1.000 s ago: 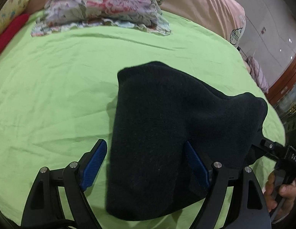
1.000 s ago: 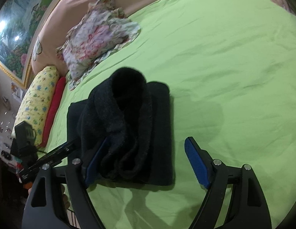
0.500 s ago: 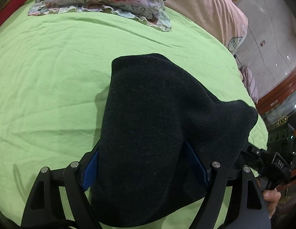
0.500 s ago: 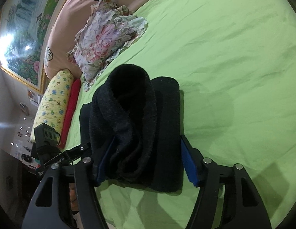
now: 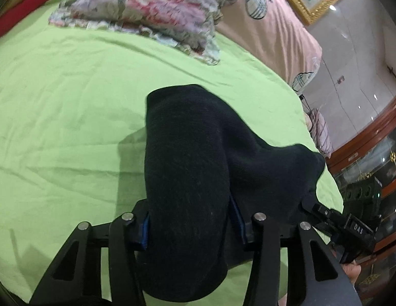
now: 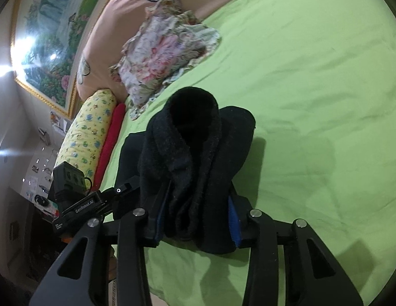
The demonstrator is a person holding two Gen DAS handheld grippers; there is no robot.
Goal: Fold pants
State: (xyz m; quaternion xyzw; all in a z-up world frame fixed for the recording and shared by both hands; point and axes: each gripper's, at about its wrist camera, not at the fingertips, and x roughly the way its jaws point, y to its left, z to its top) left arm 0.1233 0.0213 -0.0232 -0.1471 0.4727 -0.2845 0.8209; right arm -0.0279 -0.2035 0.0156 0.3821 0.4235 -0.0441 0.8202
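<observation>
Closed in from wide apart a second ago: both pairs of jaws, now pinched onto the folded black pants (image 5: 187, 178), bundle squeezed narrower than before and bulging up between the fingers.

Left gripper (image 5: 190, 227): jaws just closing, blue pads (image 5: 144, 229) pressed against either side of one end of the bundle, fabric swelling over and in front of them. Partly open in width only, filled by cloth.

Right gripper (image 6: 196, 225): jaws likewise just closing, blue pads (image 6: 233, 221) clamped on the other end, fleecy inner layers (image 6: 187, 153) showing as a rolled opening on top.

Pants on the green bedsheet (image 5: 57, 127), roughly mid-bed, held at both ends; whether lifted clear of the sheet, cannot tell. Shadow cast on the sheet just beside the bundle.

Floral pillow (image 5: 146, 12) farther up the bed, well apart from the pants. Pink padded headboard (image 6: 108, 25) behind it. Yellow patterned bolster (image 6: 88, 132) and red cushion (image 6: 111, 137) along the bed's edge. Framed landscape painting (image 6: 44, 46) on the wall above.
</observation>
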